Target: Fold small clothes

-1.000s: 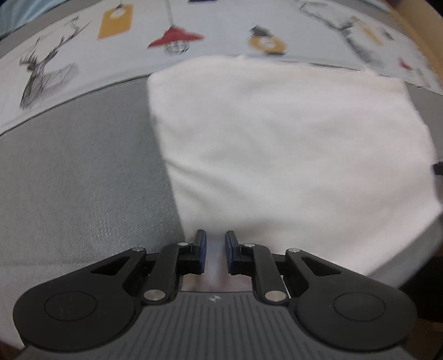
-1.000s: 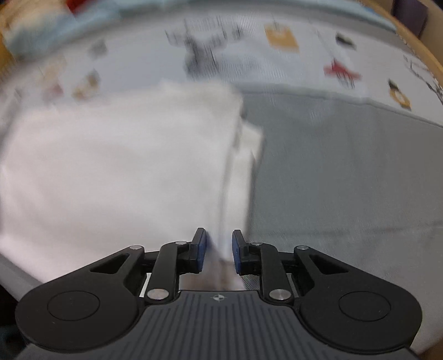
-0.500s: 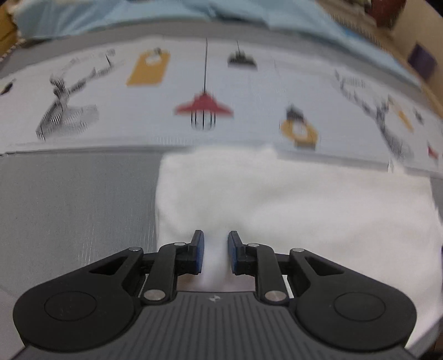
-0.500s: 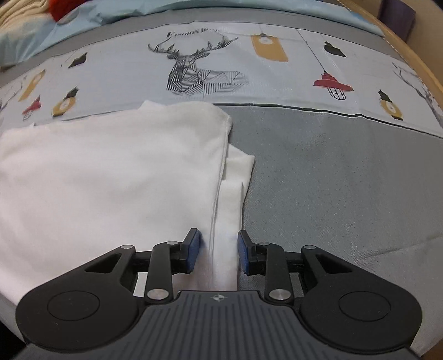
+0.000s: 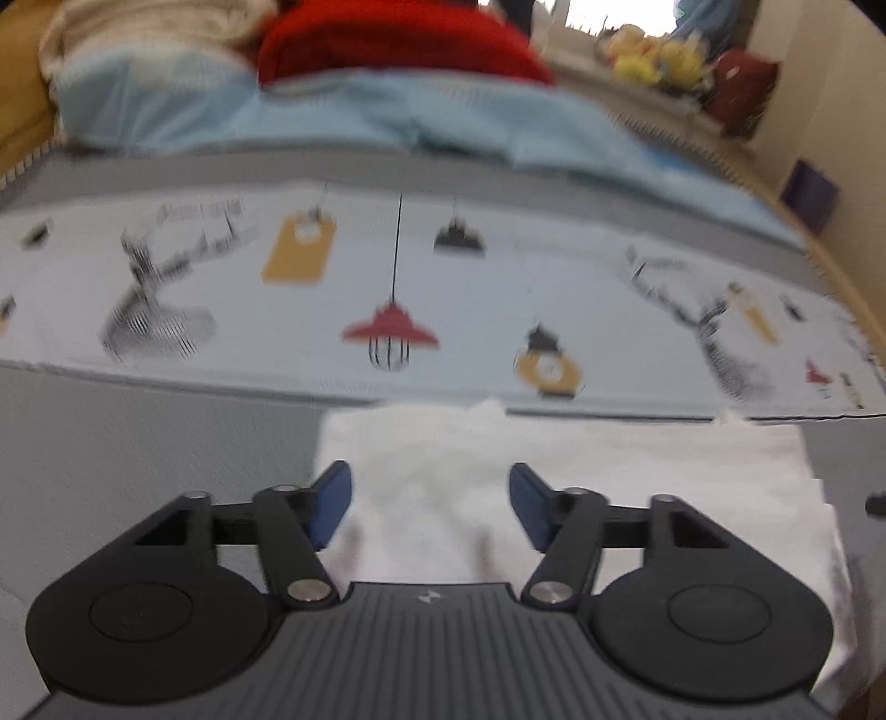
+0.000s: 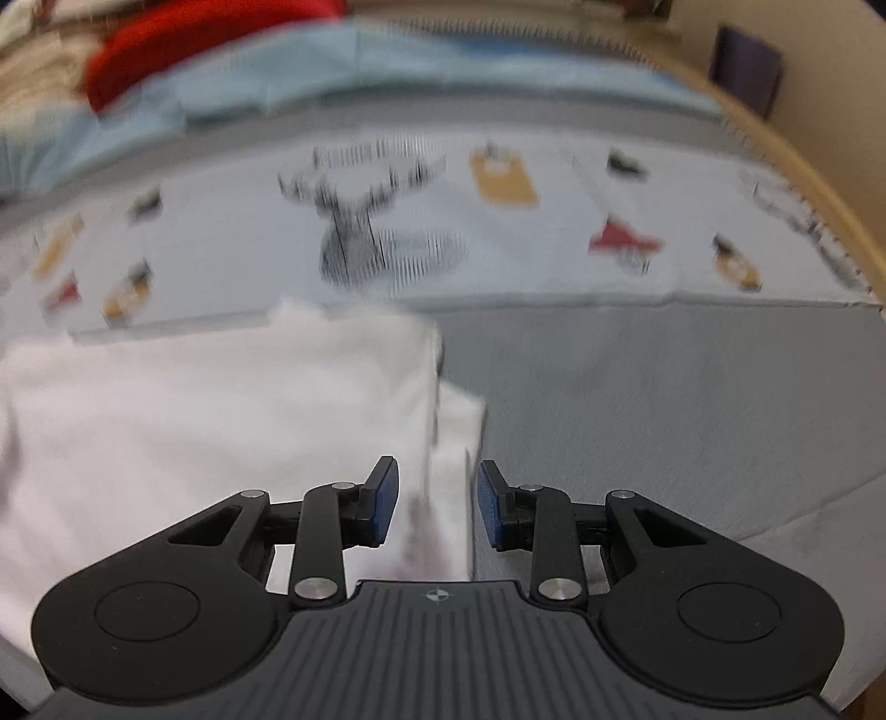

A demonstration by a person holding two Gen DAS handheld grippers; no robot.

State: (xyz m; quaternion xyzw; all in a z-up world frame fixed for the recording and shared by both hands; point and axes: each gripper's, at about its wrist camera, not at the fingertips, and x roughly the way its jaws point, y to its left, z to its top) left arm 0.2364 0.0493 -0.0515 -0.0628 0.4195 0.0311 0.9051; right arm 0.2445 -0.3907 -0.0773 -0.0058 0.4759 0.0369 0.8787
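A folded white garment [image 5: 637,487] lies flat on the grey bed cover. My left gripper [image 5: 429,498] is open over the garment's near left part, with nothing between the blue pads. In the right wrist view the same white garment [image 6: 221,421] fills the left half. My right gripper [image 6: 437,501] is open over its right edge, where a lower layer sticks out beside the top fold. Neither gripper holds cloth.
A pale band printed with deer, lamps and tags [image 5: 398,288] runs across the bed beyond the garment. A light blue quilt [image 5: 387,116] and a red cushion [image 5: 398,39] lie further back. Bare grey cover [image 6: 664,399] is to the garment's right.
Both grippers have opened from nearly shut and let go of the white garment. Both views have tilted up, showing more of the bed beyond.
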